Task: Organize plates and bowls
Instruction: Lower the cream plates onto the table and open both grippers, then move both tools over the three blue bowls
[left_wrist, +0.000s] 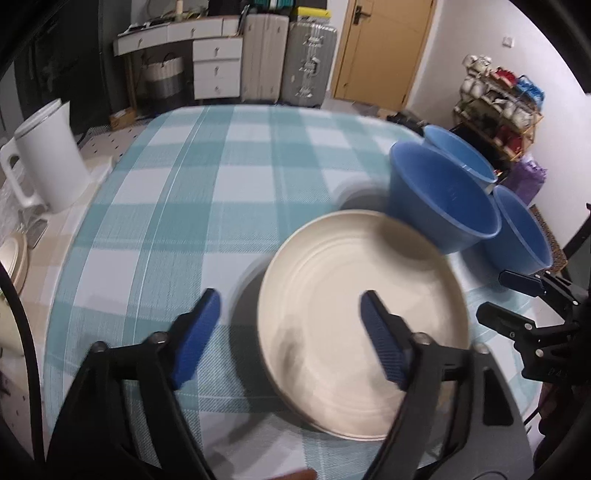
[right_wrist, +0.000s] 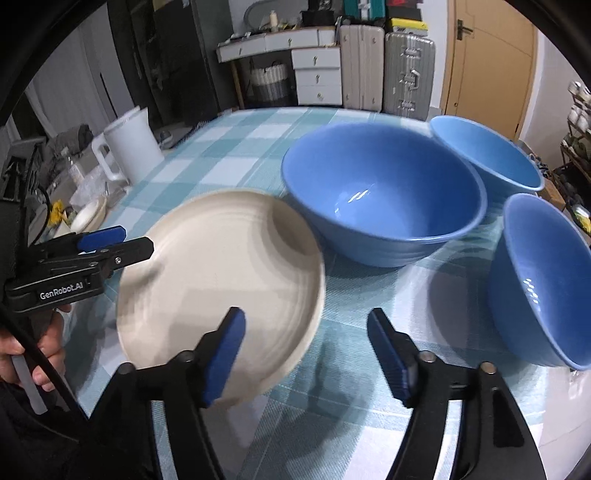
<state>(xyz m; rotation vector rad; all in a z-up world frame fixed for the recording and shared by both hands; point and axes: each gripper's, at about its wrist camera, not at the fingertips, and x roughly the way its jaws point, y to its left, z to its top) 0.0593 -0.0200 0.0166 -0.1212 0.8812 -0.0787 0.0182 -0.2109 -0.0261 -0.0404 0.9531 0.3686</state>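
Cream against teal check: we see one plate (left_wrist: 364, 269) lying flat on the tabletop (left_wrist: 207, 173), near its front edge and just left of the bowls. Both tools stand wide with nothing between their pads. The left tool (left_wrist: 291, 339) hovers over the plate's left rim, one finger above the cloth and the other above the plate's well, neither pressing on it. The right tool (right_wrist: 306, 354) hangs over the plate's right rim and the bare cloth beside it, also gripping nothing.

We judge the plate to be set down and released, so that step looks finished. The bowls look like the work that is left: they stand separately, close together but not nested, and stacking them would seem the natural next job.

Counting: one plate on the cloth; three blue bowls. The large bowl (right_wrist: 384, 192) stands just beyond the plate, its base close to the plate's far rim. A second bowl (right_wrist: 484, 151) sits behind and to its right, and a third bowl (right_wrist: 543, 280) stands nearer us at the right edge. A white kettle (right_wrist: 129, 147) stands off the cloth at the far left, well apart from the crockery.
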